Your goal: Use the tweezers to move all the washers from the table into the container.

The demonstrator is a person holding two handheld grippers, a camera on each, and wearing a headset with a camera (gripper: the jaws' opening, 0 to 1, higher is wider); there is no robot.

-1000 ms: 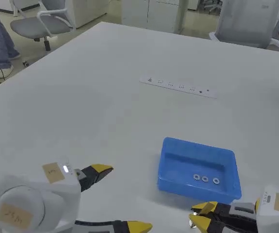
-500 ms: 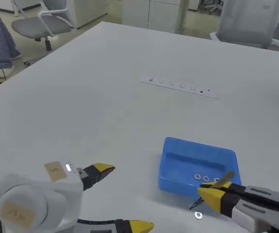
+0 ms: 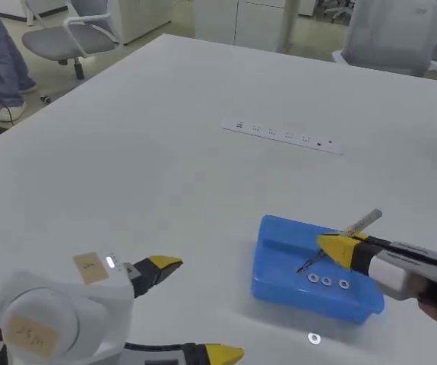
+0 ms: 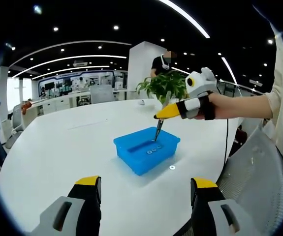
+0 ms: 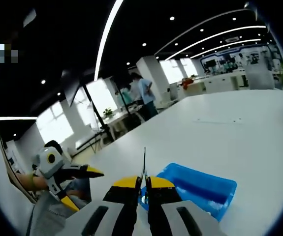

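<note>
Nothing reads clearly. The left claw [image 3: 199,308] carries two tan stickers: the big sticker [image 3: 30,332] has blurred handwriting, the small sticker [image 3: 89,265] a faint mark. The strip [image 3: 283,137] near the far edge of the worktop [image 3: 127,175] and the tweezers [image 3: 362,220] bear tiny illegible marks.
</note>
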